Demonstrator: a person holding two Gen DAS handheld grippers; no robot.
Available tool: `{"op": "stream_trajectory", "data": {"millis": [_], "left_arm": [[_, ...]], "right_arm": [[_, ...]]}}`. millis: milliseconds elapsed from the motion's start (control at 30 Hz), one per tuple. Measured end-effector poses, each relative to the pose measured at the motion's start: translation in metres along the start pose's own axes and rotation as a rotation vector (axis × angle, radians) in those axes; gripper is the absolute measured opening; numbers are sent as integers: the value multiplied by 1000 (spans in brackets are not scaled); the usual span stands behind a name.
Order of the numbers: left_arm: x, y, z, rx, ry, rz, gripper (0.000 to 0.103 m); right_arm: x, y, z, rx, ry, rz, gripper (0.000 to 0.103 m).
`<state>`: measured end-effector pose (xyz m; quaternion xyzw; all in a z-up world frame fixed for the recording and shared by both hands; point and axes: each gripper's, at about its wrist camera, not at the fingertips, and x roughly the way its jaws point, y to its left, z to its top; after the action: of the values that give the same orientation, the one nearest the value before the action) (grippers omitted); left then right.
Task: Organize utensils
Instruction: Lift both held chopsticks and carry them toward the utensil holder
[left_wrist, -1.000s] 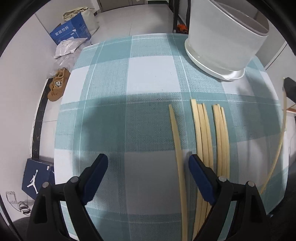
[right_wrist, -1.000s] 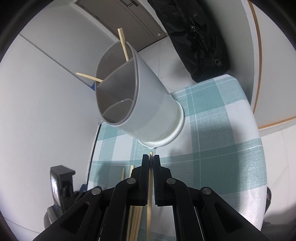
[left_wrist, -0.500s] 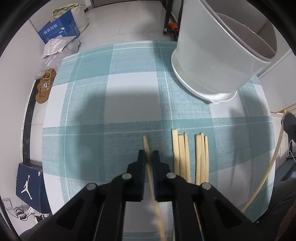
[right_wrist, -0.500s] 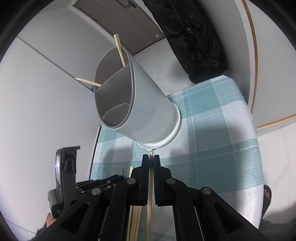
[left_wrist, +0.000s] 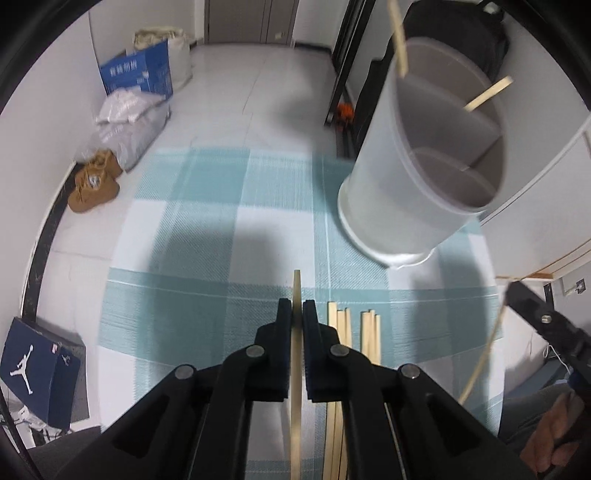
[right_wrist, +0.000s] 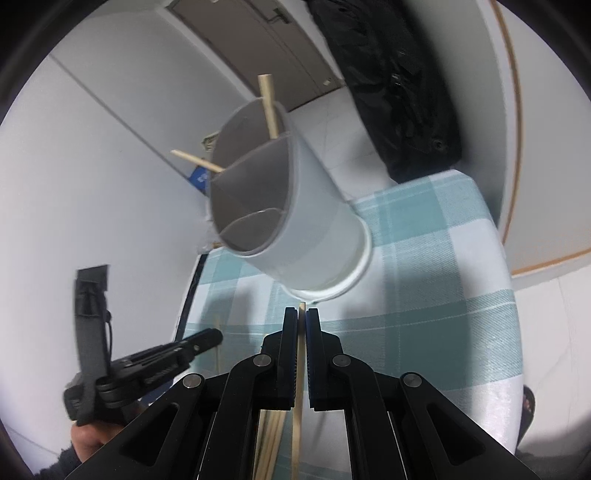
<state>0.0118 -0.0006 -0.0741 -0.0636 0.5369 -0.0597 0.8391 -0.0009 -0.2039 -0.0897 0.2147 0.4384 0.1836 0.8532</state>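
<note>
The left gripper (left_wrist: 296, 308), wide open a second ago, now pinches one chopstick (left_wrist: 296, 365) above the checked tablecloth (left_wrist: 192, 236); the right gripper (right_wrist: 302, 314) clamps another chopstick (right_wrist: 299, 387).

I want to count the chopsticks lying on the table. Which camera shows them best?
The left wrist view. There the loose chopsticks lie side by side on the checked tablecloth, beside the left gripper, their ends showing. The right wrist view shows only a few chopsticks peeking out below the right gripper, mostly hidden.
</note>
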Motion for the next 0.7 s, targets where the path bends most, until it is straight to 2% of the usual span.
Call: {"op": "stream_trajectory", "data": {"millis": [300,400,700], "left_arm": [[-31,0,-3,49,-114,-38,2],[-42,3,-4,64,-150,-53,2],[-66,0,-12,132,-243,-76,2]], "right_arm": [[-15,33,-11,-107,-60,3,3],[-28,47,-18,-163,-107,7,3],[-48,79,-31,-289,-204,-44,3]]}}
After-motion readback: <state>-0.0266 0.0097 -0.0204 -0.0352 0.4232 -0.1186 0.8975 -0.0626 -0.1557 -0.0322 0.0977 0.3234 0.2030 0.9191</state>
